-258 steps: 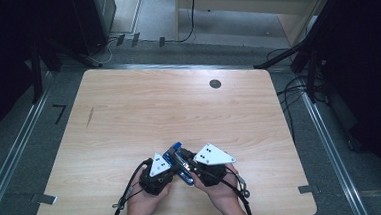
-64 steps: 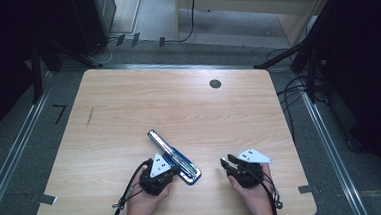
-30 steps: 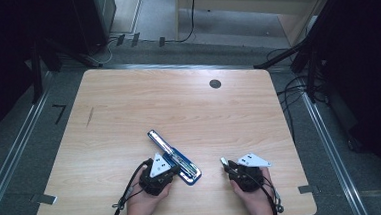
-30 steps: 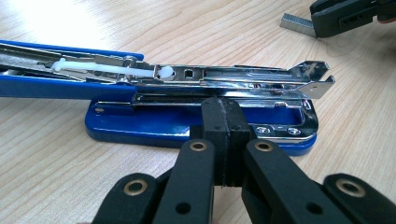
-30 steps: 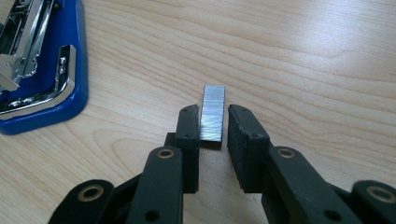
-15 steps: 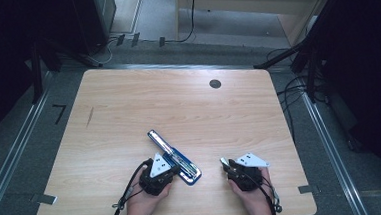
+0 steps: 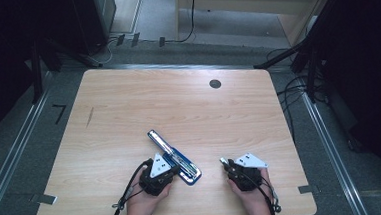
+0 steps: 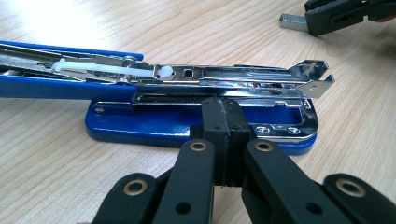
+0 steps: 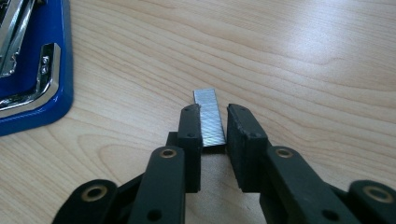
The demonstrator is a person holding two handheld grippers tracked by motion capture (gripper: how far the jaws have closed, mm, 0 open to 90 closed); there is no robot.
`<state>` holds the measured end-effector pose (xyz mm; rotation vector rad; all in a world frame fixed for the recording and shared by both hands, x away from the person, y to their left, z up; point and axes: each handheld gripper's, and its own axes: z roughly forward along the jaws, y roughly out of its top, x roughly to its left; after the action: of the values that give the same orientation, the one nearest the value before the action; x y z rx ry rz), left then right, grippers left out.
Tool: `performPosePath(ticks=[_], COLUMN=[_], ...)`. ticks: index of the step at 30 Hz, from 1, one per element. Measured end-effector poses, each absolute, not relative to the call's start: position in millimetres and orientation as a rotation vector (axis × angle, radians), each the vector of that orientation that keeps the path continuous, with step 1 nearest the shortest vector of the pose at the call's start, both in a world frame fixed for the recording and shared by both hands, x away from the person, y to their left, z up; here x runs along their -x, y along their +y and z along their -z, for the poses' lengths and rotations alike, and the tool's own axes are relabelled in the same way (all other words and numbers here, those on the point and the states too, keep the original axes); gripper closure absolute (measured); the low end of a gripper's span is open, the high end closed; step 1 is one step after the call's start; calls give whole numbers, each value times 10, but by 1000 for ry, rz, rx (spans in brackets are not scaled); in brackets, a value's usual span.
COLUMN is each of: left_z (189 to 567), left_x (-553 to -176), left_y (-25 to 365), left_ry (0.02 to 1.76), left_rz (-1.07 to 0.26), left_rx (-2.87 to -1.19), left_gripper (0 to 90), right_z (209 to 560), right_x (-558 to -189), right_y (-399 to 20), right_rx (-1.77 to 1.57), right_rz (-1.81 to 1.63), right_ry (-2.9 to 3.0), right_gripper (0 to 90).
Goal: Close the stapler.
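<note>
Stapler (image 8: 205, 116), opened flat on tabletop (image 7: 178, 108); left tongs (image 8: 228, 135) clenched empty; right tongs' (image 9: 214, 128) jaws, just closing on staple strip (image 9: 209, 116), risked snapping or dropping it.

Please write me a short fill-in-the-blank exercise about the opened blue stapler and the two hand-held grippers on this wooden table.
1. The blue and chrome stapler lies with its top arm swung ____.
2. The strip of silver staples sits between the jaws of the ____ gripper.
3. The left gripper, its jaws ____, rests its tips against the stapler's blue base.
4. The light wooden table has a small round dark ____ near its far edge.

Missing words: open; right; shut; hole
</note>
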<state>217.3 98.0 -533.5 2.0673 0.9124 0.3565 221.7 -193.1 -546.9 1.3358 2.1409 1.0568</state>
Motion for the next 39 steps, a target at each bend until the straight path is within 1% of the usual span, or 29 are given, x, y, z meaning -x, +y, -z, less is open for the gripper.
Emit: performPosePath(ticks=[3,9,20,39], left_z=[5335,5335,5334,5335], left_x=[-2173,-2172,-2173,-2175], left_y=[980,980,983,983], left_ry=[912,910,912,912], left_rz=[-358,-357,-355,-354], left_rx=[-2068,-2067,-2068,-2068], left_gripper=[900,900,900,900], right_z=[5468,5448,5242,5000], right_x=[-2228,-2247,-2180,-2085], right_y=[-1939,-1943,-1937,-1708], right_rx=[-1338,-1337,-1298,-1222], right_rz=[-1071,-1082,-1163,-1277], right_ry=[2149,2154,2121,2129], right_gripper=[794,798,798,797])
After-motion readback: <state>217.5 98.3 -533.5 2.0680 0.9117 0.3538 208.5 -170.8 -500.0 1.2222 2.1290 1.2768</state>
